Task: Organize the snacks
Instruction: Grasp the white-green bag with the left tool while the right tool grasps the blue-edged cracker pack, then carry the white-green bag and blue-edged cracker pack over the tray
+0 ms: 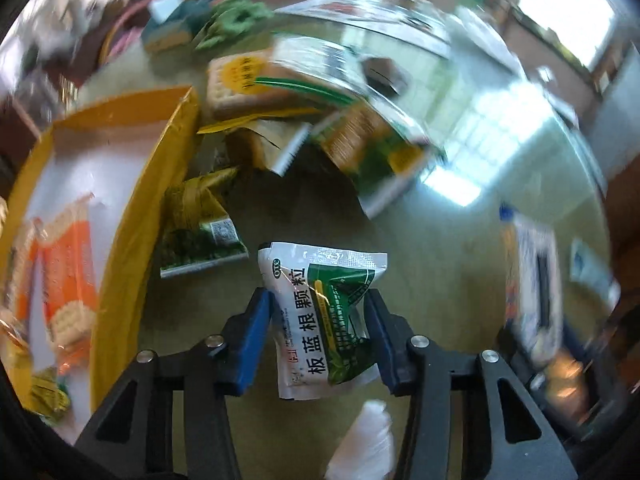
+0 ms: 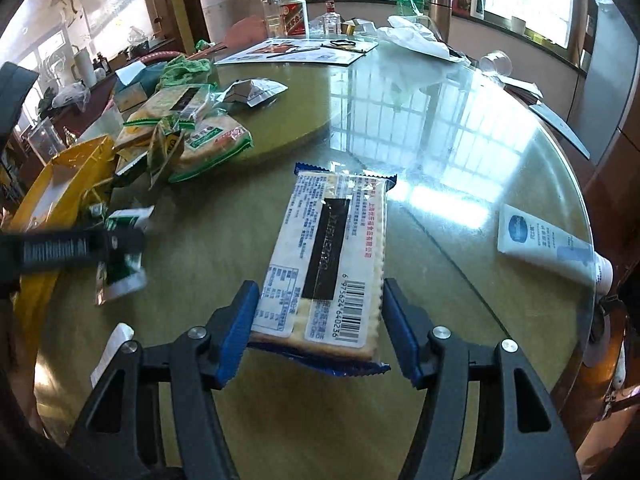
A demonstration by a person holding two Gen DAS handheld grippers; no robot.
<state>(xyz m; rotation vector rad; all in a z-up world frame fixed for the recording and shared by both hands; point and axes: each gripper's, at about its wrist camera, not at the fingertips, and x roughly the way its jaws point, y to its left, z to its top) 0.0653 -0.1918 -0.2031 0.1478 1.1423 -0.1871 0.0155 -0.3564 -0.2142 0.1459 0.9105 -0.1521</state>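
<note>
Left hand-held gripper [image 1: 318, 336] clenched on a green-and-white granule sachet [image 1: 320, 320] above the bench [image 1: 460, 248], yellow box [image 1: 132, 216] to its left; right hand-held gripper [image 2: 320, 320] grasped a cracker packet [image 2: 328, 260], long axis pointing away.

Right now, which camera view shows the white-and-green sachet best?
The left wrist view: the white-and-green sachet sits sharp between the left gripper fingers, print readable. The right wrist view shows it only small, blurred and partly hidden behind that gripper.

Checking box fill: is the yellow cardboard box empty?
Not empty. The yellow cardboard box already holds an orange cracker packet on its white floor.
</note>
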